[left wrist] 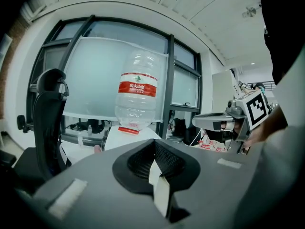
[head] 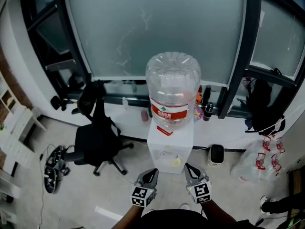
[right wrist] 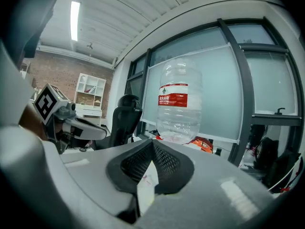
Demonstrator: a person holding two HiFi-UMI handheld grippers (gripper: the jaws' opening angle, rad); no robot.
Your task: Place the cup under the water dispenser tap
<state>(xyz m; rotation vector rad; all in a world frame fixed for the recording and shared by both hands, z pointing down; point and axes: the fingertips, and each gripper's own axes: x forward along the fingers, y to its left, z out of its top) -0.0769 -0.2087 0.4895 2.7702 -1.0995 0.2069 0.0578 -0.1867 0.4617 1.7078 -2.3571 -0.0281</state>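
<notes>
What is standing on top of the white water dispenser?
A large clear bottle with a red label stands neck down on the water dispenser. From above, the bottle's body covers its neck, so the joint cannot be seen.

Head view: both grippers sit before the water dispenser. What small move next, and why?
Probably open the jaws of the right gripper. It and the left gripper are both shut and empty before the water dispenser, so neither can take anything yet.
</notes>
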